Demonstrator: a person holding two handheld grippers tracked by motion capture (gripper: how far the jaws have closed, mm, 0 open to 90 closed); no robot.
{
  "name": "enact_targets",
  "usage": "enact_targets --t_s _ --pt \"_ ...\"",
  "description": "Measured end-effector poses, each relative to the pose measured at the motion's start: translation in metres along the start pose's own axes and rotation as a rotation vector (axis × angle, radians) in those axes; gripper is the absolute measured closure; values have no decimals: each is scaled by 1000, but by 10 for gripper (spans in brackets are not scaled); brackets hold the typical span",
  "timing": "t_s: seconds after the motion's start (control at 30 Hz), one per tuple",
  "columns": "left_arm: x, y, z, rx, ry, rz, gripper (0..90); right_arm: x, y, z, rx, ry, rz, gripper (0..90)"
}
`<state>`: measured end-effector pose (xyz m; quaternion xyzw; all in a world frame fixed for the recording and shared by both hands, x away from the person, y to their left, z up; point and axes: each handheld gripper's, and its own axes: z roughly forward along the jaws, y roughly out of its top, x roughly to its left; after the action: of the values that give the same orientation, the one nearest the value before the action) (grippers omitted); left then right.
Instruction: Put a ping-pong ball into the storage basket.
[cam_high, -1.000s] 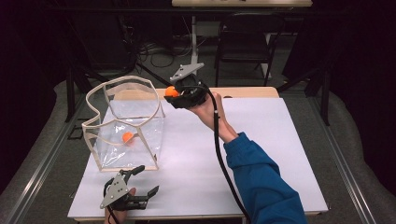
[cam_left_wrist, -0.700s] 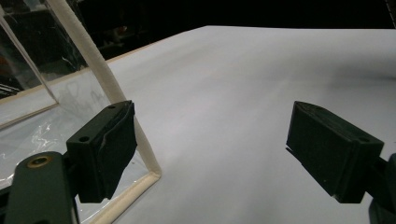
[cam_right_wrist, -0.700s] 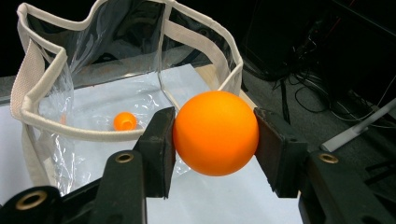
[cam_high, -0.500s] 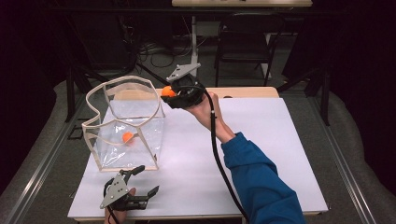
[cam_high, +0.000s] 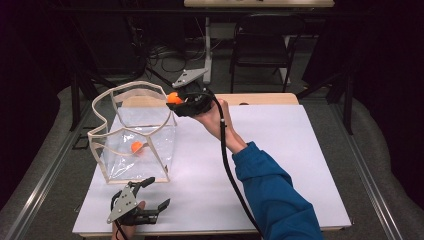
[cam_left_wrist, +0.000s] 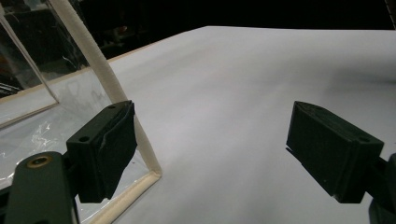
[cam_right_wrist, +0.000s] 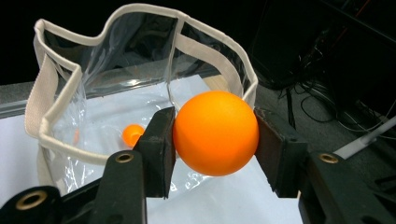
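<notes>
Orange ball (cam_right_wrist: 215, 133) clamped between both jaws of right gripper (cam_high: 176, 101), held at upper centre of high view, just over rim of clear bag (cam_high: 131, 131). Second orange ball (cam_high: 136, 147) inside bag. Left gripper (cam_left_wrist: 212, 149) spread wide, holding nothing, lower left beside bag corner. White table (cam_high: 300, 150); dark room, chair (cam_high: 265, 47) behind

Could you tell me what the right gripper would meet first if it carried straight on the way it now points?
Probably the clear bag's open mouth: the right gripper, clamping an orange ball, aims there, though depth is unclear.
</notes>
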<state>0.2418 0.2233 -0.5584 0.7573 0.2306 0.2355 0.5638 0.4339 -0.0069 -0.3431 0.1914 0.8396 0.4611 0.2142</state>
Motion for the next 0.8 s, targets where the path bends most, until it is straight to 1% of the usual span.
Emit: enact_targets --t_s 0.13,0.2,0.33,0.43,0.6,0.67,0.8 --pt "0 0 -2 -2 2 -4 159 3 3 2 -10 0 -8 508" --pt "0 0 -2 3 -3 2 159 4 4 3 -8 5 -11 507" --pt "0 0 -1 2 1 2 159 7 5 6 -5 6 -17 507" --pt "0 0 -2 1 7 -3 159 9 6 7 -6 6 -19 507" --pt "0 0 -1 4 3 1 159 12 8 8 -18 12 -15 507" --pt "0 0 -1 0 3 -4 159 13 9 8 -18 12 -21 507" --pt "1 0 -2 0 9 -2 159 13 11 9 -21 12 -29 507"
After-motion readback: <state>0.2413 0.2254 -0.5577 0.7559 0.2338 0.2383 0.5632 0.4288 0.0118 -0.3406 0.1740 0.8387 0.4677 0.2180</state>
